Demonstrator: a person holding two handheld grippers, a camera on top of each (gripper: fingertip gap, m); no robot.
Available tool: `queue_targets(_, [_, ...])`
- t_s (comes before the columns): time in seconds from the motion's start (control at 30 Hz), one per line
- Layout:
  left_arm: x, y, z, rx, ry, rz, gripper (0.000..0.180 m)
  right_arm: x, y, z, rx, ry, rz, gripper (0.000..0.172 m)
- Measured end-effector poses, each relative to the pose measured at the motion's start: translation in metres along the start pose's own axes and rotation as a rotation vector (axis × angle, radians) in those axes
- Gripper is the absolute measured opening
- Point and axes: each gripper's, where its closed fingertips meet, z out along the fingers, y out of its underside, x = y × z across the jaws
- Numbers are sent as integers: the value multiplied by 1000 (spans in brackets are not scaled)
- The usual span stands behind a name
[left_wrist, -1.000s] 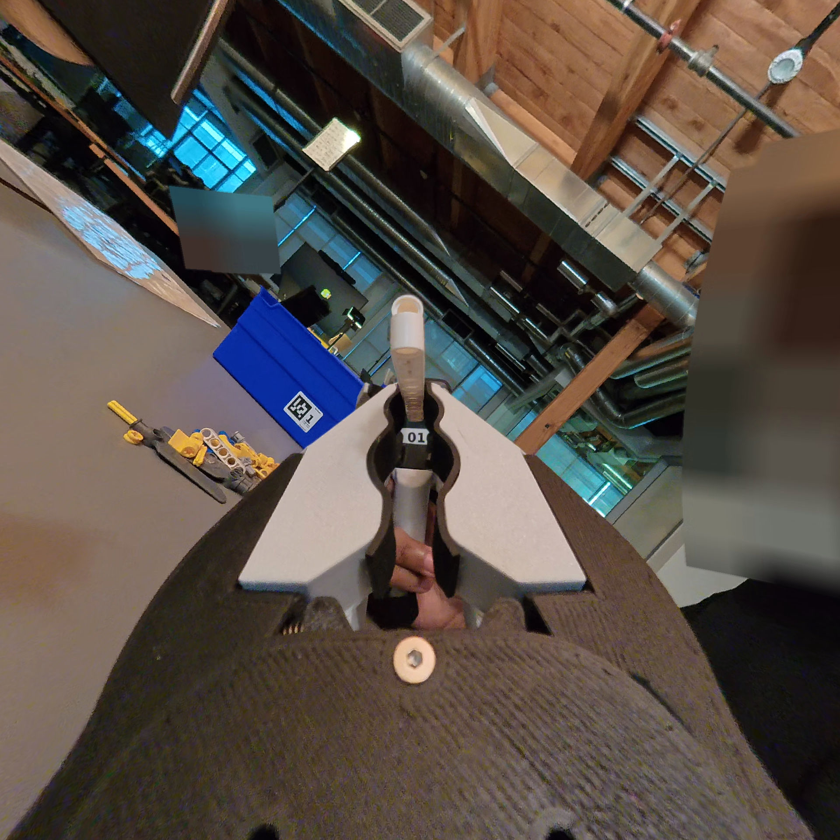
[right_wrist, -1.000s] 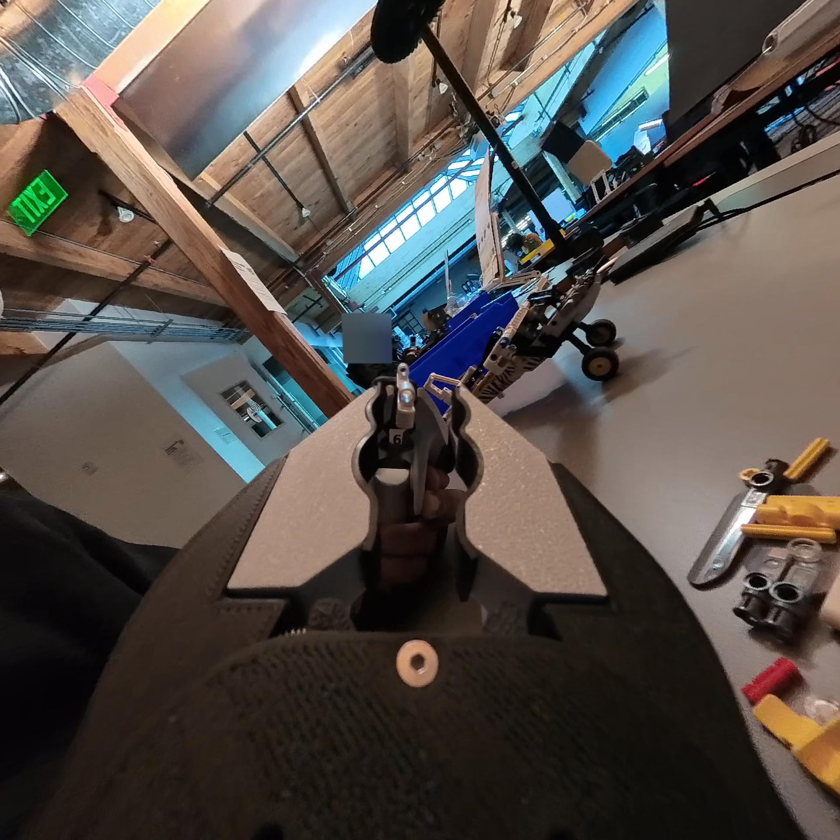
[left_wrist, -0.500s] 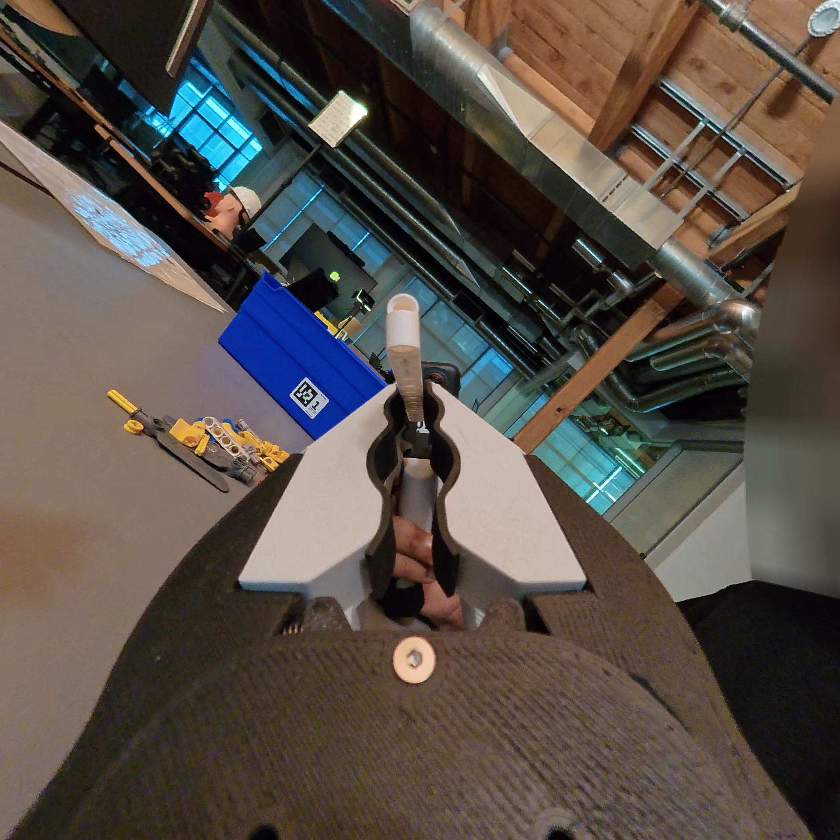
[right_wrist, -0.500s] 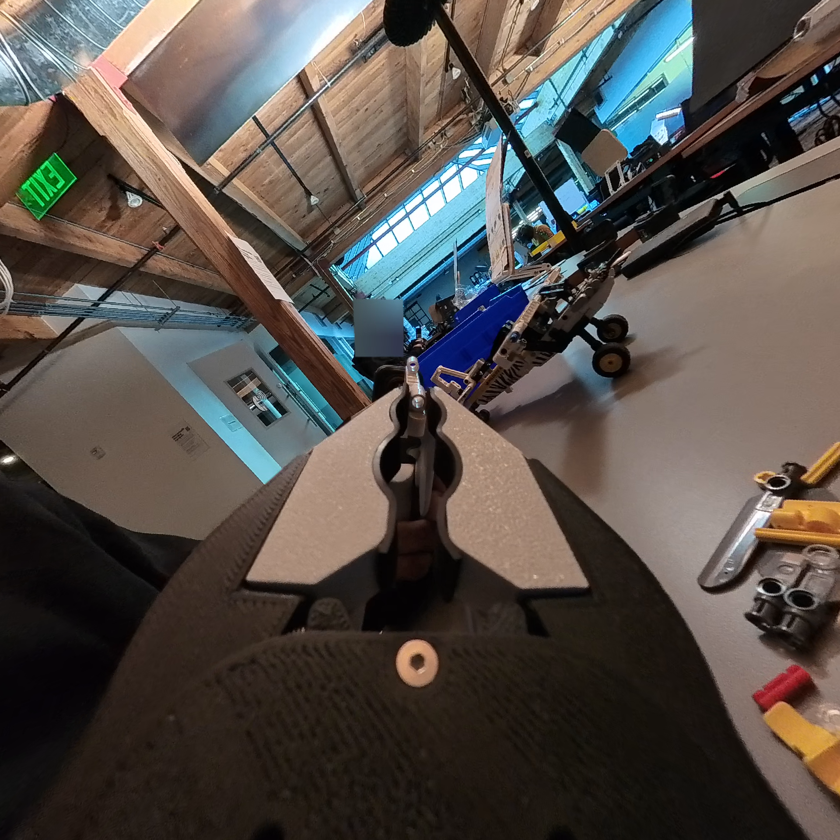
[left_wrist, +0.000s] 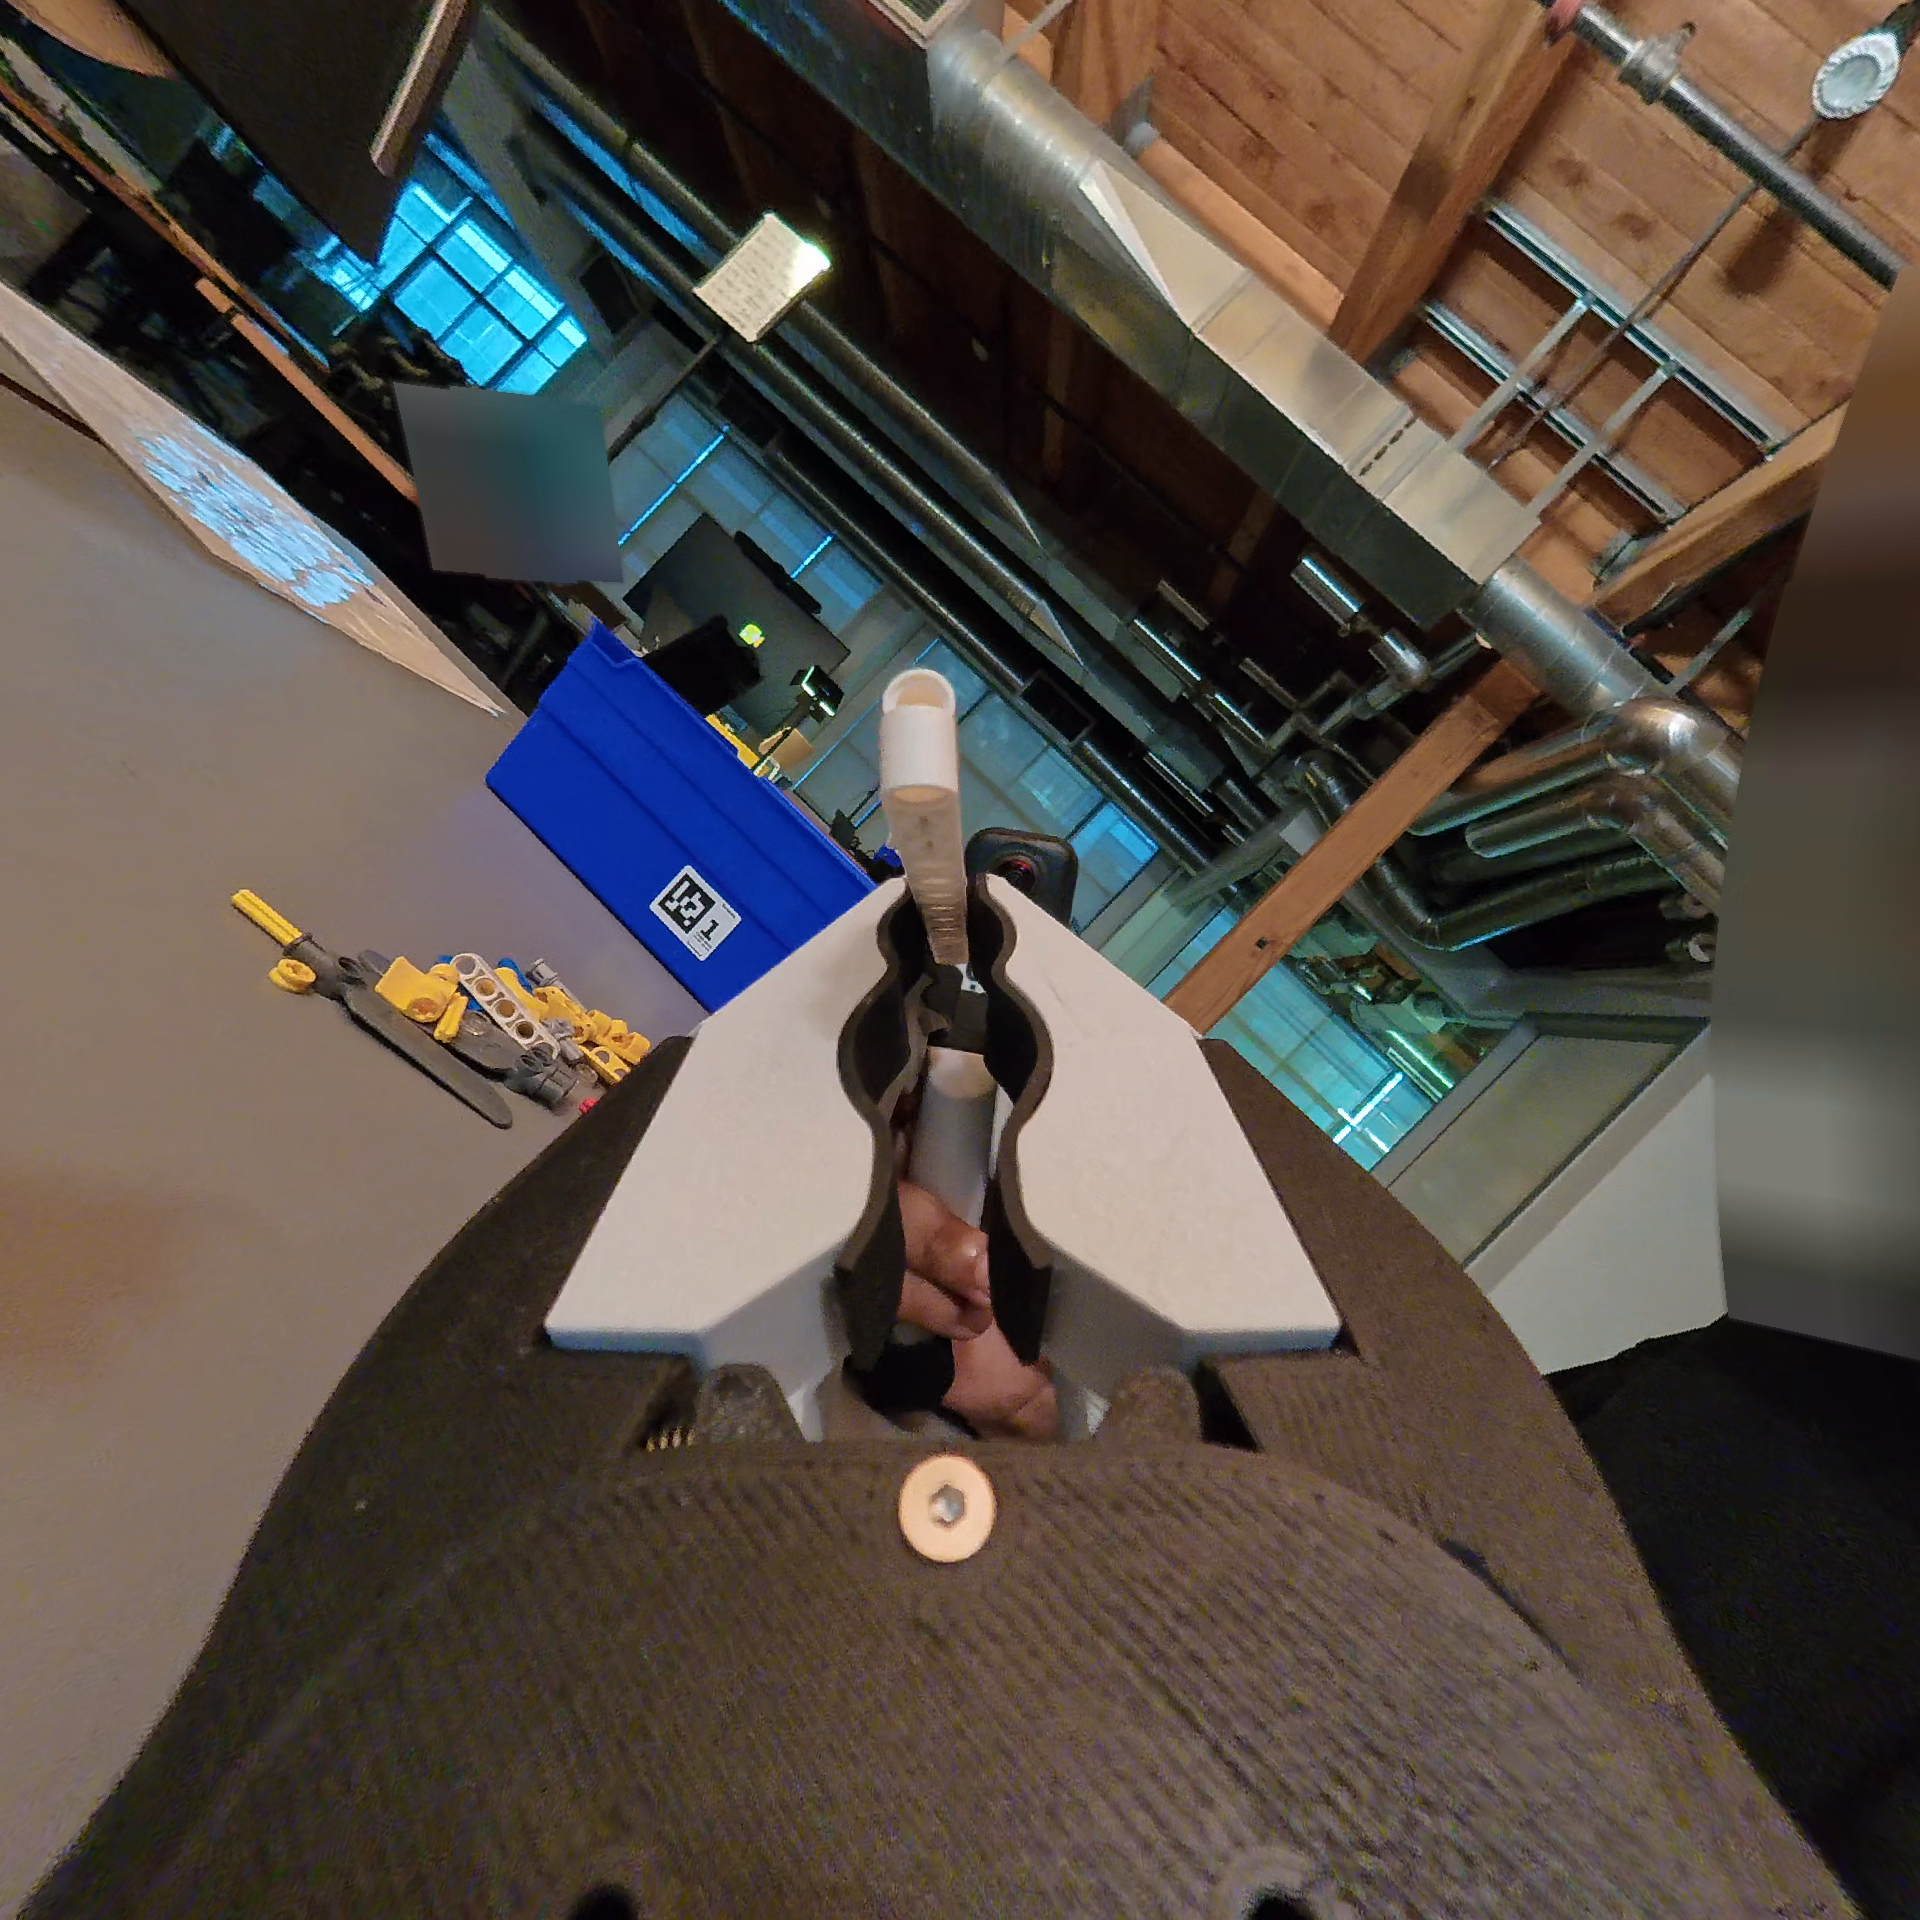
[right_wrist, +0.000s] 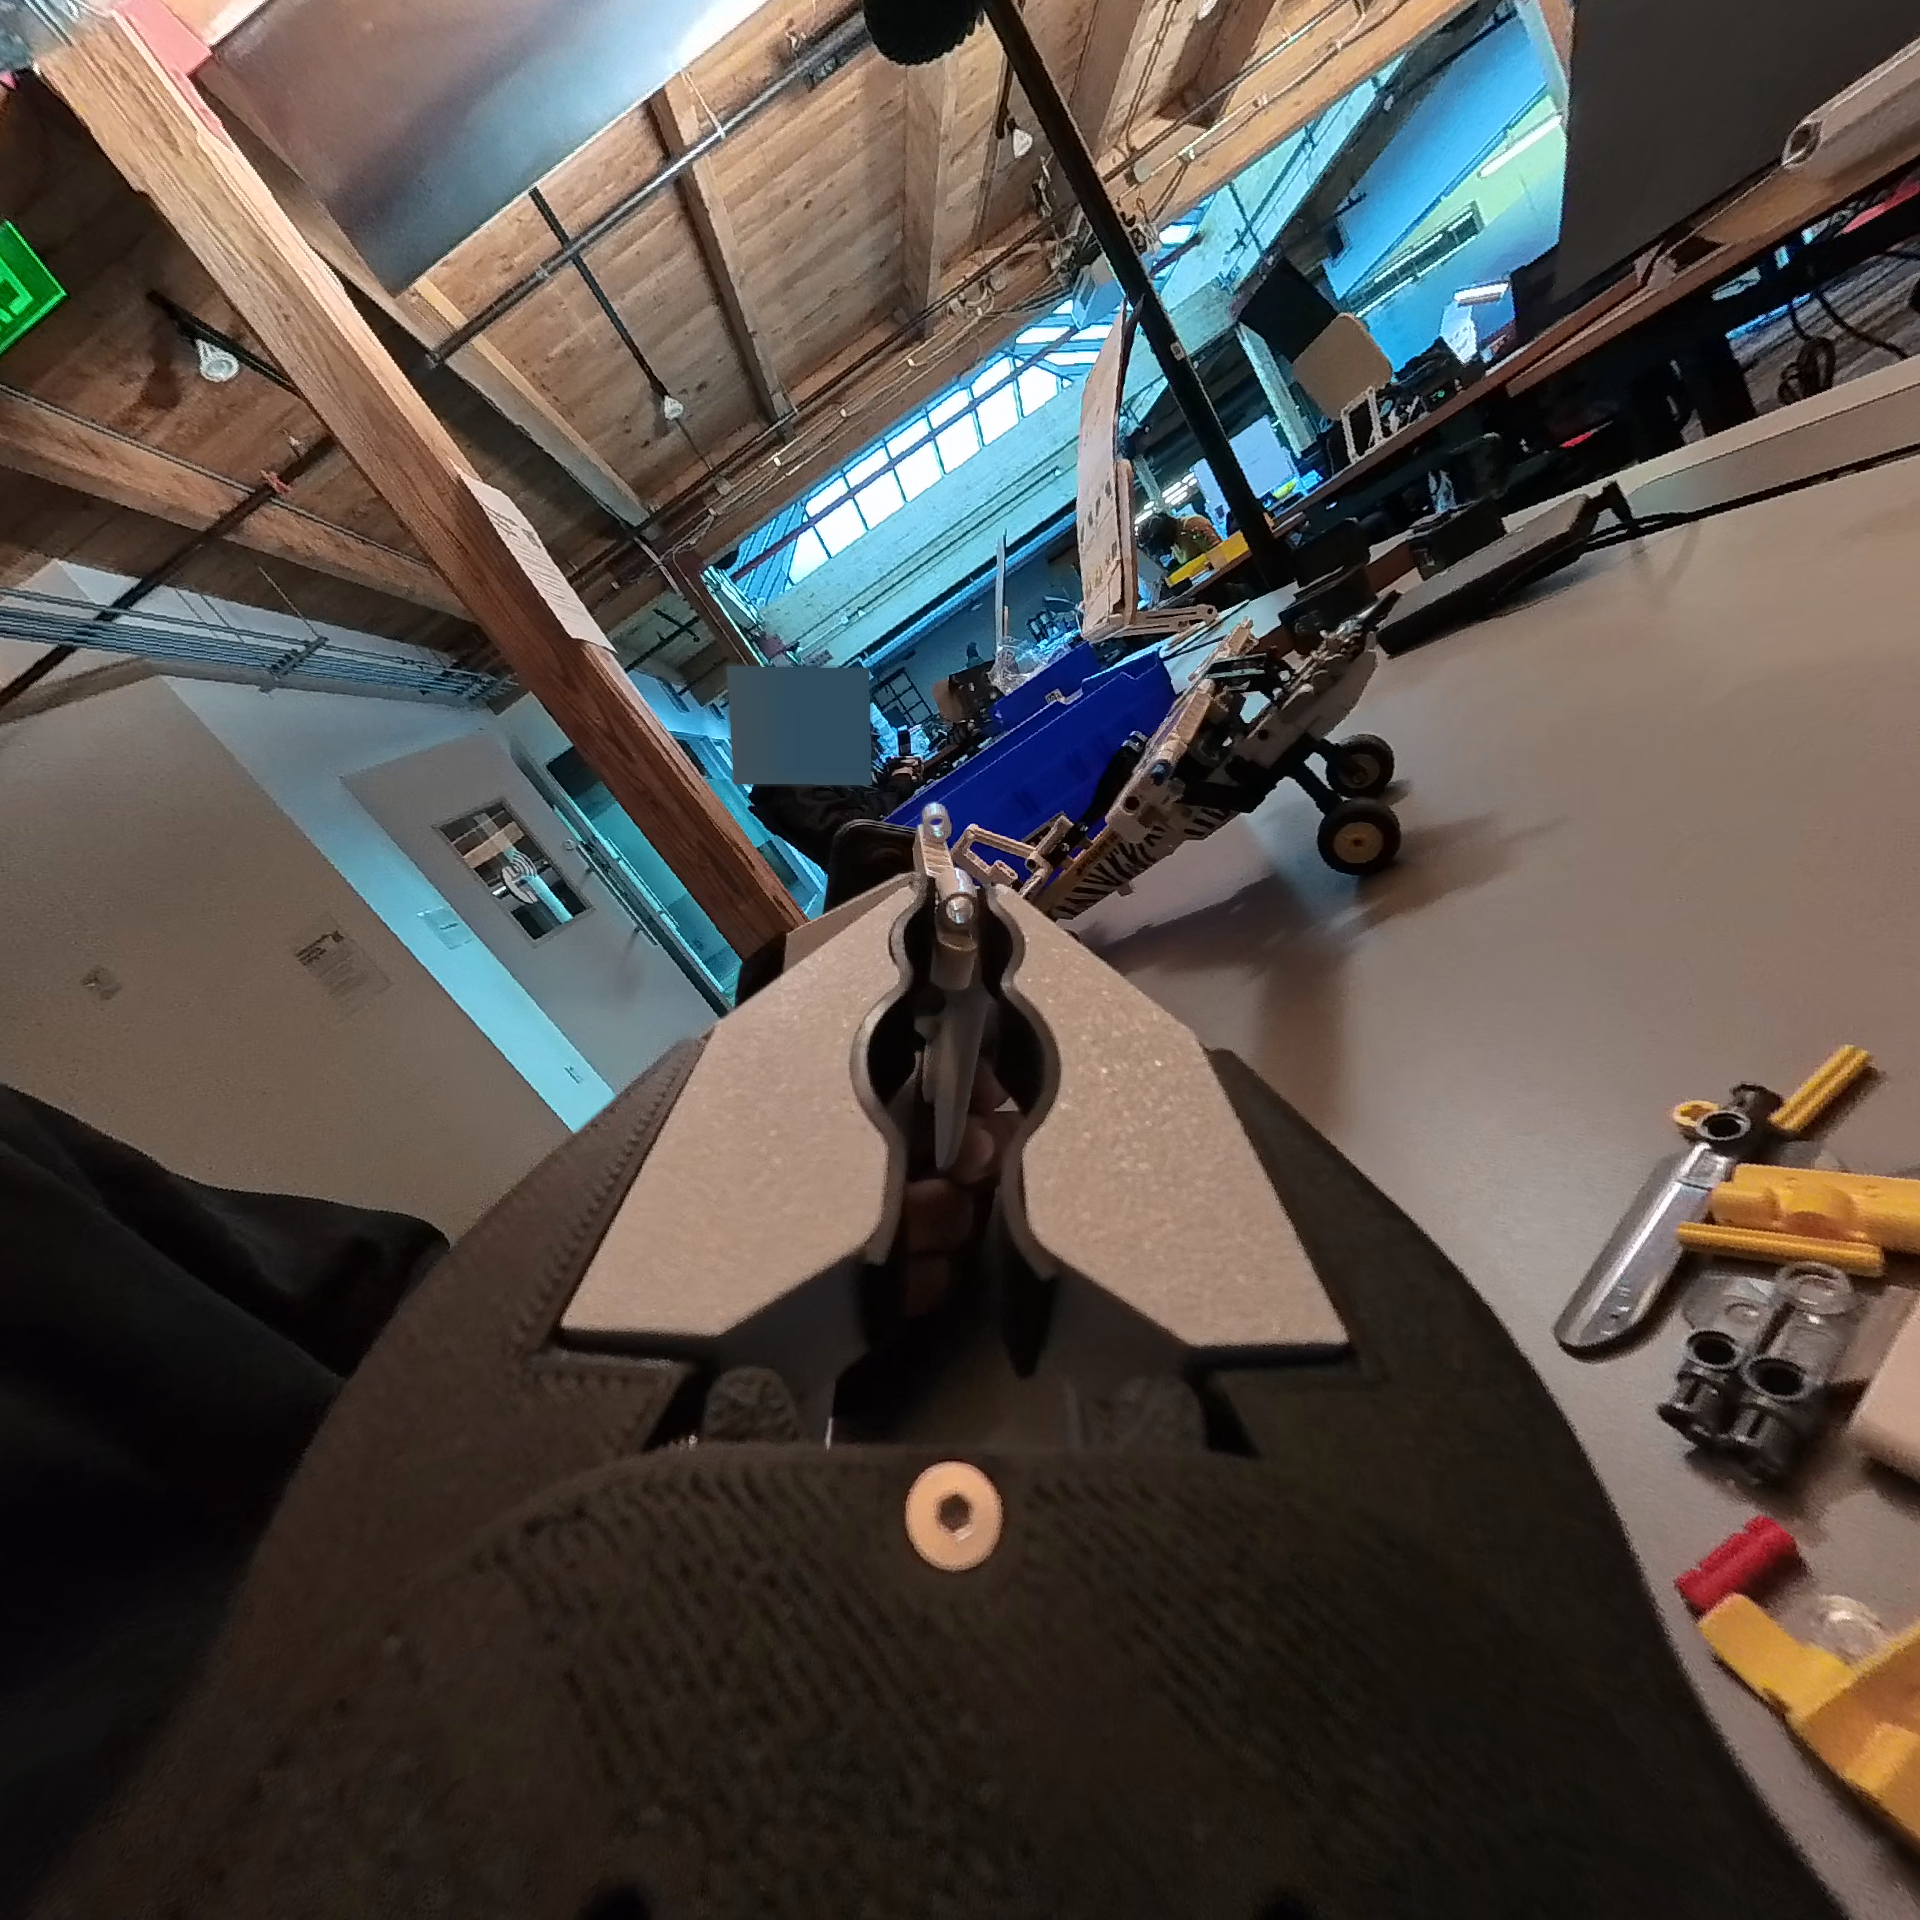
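Observation:
My left gripper (left_wrist: 940, 896) is shut on a long white plastic piece (left_wrist: 920, 774) that sticks out past the fingertips, and it is held up in the air above the grey table (left_wrist: 156, 831). My right gripper (right_wrist: 951, 902) is shut on a thin grey blade-like piece (right_wrist: 956, 987) with a small pin end at the fingertips, and it is also raised off the table (right_wrist: 1558, 883). A hand shows behind each pair of fingers. Neither gripper shows clearly in the other's view.
A blue bin (left_wrist: 665, 821) stands on the table, with a pile of yellow and grey building pieces (left_wrist: 468, 1008) to its left. In the right wrist view, a wheeled brick model (right_wrist: 1247, 748) stands ahead. Loose yellow, grey, black and red pieces (right_wrist: 1766, 1226) lie at the right. Less than 4 cm separates the two grippers' tips.
My right gripper's jaws closed on the grey piece, which stood between wider jaws a second ago. My left gripper kept its hold on the white piece. Both views shifted slightly.

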Motion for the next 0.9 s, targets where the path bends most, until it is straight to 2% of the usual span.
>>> queue_targets(0.17, [-3,-2,-1,21,-24,9,7,2,-3,-3,21,28,-21,4])
queue_targets(0.23, [-4,-8,-4,60,-40,21,15,5,-7,-6,42,41,-19,4])
queue_targets(0.5, [1,-4,-3,31,-17,38,4,-1,-6,-5,40,-14,11,4])
queue_targets(0.67, [5,-1,-2,6,11,39,3,-4,-6,-4,50,-72,66,5])
queue_targets(0.9, [6,-2,-2,12,15,41,2,-5,-3,-2,28,-73,69,5])
